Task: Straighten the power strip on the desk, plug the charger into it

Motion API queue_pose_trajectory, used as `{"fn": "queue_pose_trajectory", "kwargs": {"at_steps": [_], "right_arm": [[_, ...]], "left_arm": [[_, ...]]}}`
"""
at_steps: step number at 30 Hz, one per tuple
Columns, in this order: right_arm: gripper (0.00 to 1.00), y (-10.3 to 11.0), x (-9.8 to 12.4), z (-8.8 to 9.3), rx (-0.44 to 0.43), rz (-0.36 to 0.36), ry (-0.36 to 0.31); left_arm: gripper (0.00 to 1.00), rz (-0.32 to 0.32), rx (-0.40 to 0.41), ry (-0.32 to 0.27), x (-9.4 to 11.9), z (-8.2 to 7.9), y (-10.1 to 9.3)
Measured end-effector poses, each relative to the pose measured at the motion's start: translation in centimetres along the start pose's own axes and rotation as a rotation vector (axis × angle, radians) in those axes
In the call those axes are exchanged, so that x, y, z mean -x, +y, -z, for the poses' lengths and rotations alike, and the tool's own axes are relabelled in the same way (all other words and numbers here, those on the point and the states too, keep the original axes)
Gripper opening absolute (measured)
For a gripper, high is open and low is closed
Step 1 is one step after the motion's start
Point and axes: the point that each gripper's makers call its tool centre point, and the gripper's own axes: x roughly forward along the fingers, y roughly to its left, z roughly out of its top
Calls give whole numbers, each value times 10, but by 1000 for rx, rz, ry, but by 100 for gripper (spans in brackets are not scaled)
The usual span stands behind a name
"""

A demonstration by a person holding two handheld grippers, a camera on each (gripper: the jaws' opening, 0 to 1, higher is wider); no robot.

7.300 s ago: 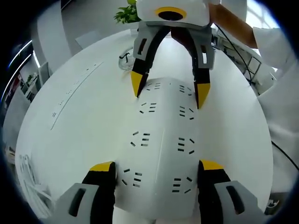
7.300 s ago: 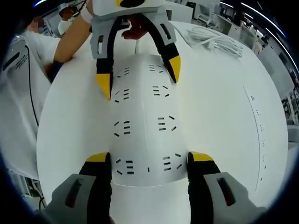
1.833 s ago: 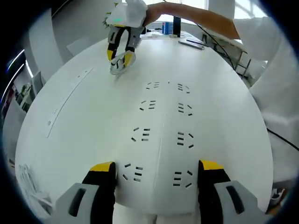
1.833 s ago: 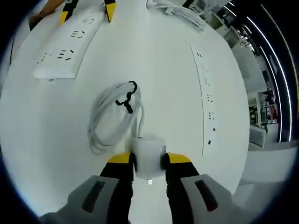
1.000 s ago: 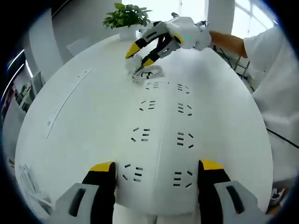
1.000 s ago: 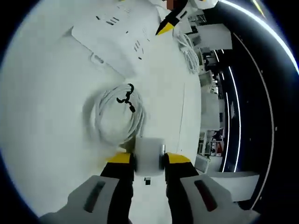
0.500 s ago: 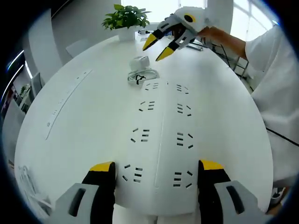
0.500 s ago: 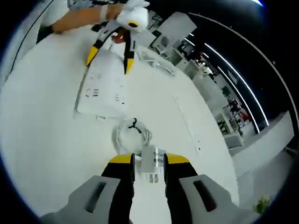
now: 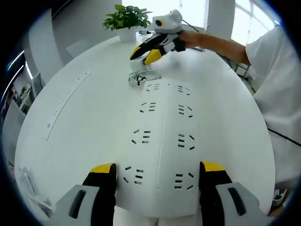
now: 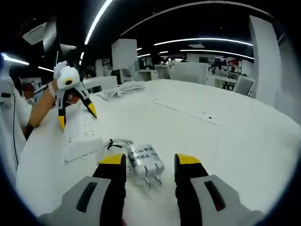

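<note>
- Left gripper view: wide white power strip [image 9: 162,141] lying lengthwise on the white bench [image 9: 84,122], near end set between the spread jaws of the left tool [image 9: 157,176]; jaws apart and gripping nothing, whether touching the strip's sides cannot tell.
- Same view, beyond the strip's far end: right tool [image 9: 146,54] held low over the coiled white cable [image 9: 141,77], a sleeve [image 9: 275,70] at the right edge, a potted plant [image 9: 126,19] at the far rim.
- Right gripper view: charger [image 10: 146,165] lying on its side between the jaws of the right tool [image 10: 149,162], two prongs pointing toward the camera, label side up; jaws released, a gap on each side of the charger.
- Same view: cable coil [image 10: 115,146] just behind the charger, power strip [image 10: 82,136] just past the coil, left tool [image 10: 75,115] at the strip's far end.
- Counted: one power strip, eight socket groups in two rows of four; one charger; two tools; a second, narrow strip [image 9: 68,101] flush in the bench to the left; one loose bundle of white cables [image 10: 124,88] farther off.
- Open bench on both long sides of the power strip; bare surface to the right of the charger out to the bench edge.
</note>
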Motion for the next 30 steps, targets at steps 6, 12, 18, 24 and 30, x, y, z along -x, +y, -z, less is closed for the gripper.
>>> {"fn": "queue_pose_trajectory", "kwargs": {"at_steps": [6,12,18,24,30], "right_arm": [[31,3,-5,0,2,-69,-56],[27,8,0,1,22,-138,-62],[26,17,9,5,37,-275,-37],[26,26,19,11,149,-436,29],[26,33,16,10,200,-521,55]], "left_arm": [[72,-1,1,3,-1,0,1],[72,-7,8,10,-2,-2,1],[72,-6,6,13,-2,-2,1],[72,-7,8,17,-2,-3,3],[72,-10,12,18,-3,-4,5]]}}
